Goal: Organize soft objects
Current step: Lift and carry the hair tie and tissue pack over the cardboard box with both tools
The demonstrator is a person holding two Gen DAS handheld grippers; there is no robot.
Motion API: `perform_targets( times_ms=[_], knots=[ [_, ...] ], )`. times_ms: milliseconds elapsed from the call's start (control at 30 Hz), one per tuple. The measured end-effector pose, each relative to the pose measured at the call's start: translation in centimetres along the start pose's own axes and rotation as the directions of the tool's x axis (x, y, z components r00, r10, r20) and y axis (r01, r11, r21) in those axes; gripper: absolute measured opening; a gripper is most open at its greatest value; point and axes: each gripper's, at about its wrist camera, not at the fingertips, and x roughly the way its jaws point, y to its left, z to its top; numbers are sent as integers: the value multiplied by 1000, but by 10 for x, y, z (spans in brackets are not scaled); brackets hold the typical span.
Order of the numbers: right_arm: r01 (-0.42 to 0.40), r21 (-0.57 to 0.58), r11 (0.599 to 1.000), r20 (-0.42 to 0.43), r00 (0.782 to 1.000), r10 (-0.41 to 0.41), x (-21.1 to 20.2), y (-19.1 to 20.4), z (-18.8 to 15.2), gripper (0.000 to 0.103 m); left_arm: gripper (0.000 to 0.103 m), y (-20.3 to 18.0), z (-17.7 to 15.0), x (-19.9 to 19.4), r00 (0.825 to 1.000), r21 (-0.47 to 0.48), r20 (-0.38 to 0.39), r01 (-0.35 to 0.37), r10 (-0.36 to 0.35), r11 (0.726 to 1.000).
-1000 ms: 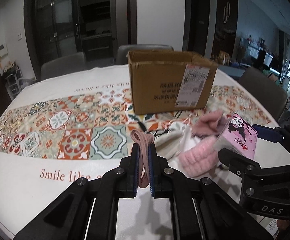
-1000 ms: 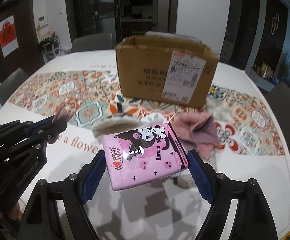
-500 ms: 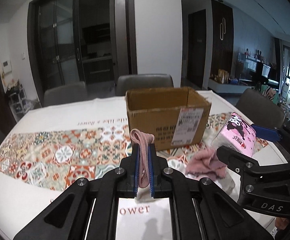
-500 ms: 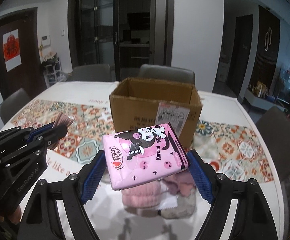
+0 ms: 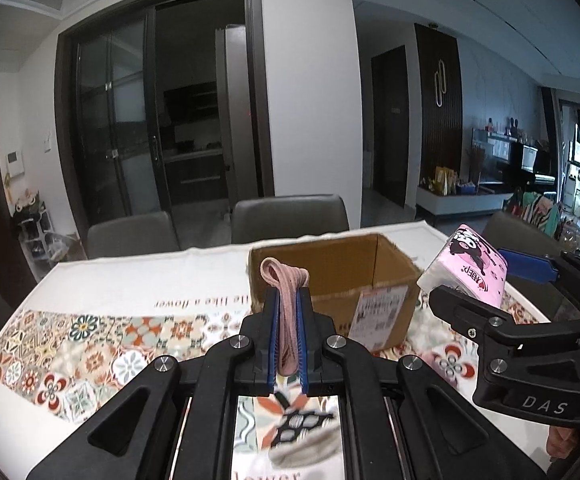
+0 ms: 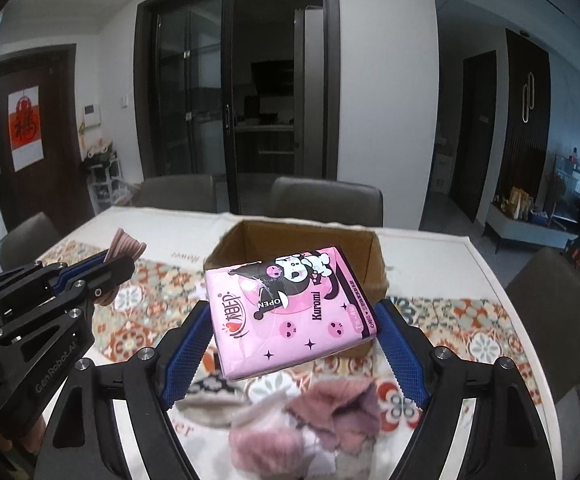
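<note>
Writing legible: "Kuromi" and "OPEN" on the pink tissue pack (image 6: pixel 290 312), with a cartoon character and small stars printed on its glossy wrapper; "DAS" on the right gripper (image 5: pixel 486 276) body as seen from the left wrist; "GenRobot.AI" on the left gripper (image 6: pixel 119 266) body as seen from the right wrist; "like a flower", read upside down, on the white tablecloth (image 5: pixel 129 280) left of the cardboard box (image 5: pixel 330 280). White shipping label (image 5: pixel 378 312) on the box front, text too small to read.

Right gripper (image 6: pixel 294 336) clamped on the tissue pack, blue pads pressed on its two short ends, pack held tilted in the air in front of the open box. Left gripper (image 5: pixel 287 336) closed on a dusty-pink ribbed elastic band (image 5: pixel 285 300), its loop standing above the fingertips, held in front of the box and to its left.

Shown only by the right wrist view: a blurred heap of pink and cream soft items (image 6: pixel 302 428) on the tablecloth nearer than the box. Shown only by the left wrist view: a cream fabric item (image 5: pixel 306 444) with a dark lattice print, below the gripper. Box interior partly visible, contents not discernible.
</note>
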Motion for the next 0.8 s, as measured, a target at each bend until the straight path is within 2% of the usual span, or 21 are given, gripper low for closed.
perform_targets(
  times_ms=[400,633,800],
  knots=[
    [22,-6,1000,62,998,-22,30,-16,34,82,10,6,26,46,1000,2,12,-11,10,1000],
    [35,-19,999,49,998,-34,59,-24,44,82,10,4,35,77,1000,12,3,-14,14,1000],
    [34,-7,999,31,999,-34,79,-33,50,82,10,0,36,104,999,21,-32,-11,12,1000]
  ],
)
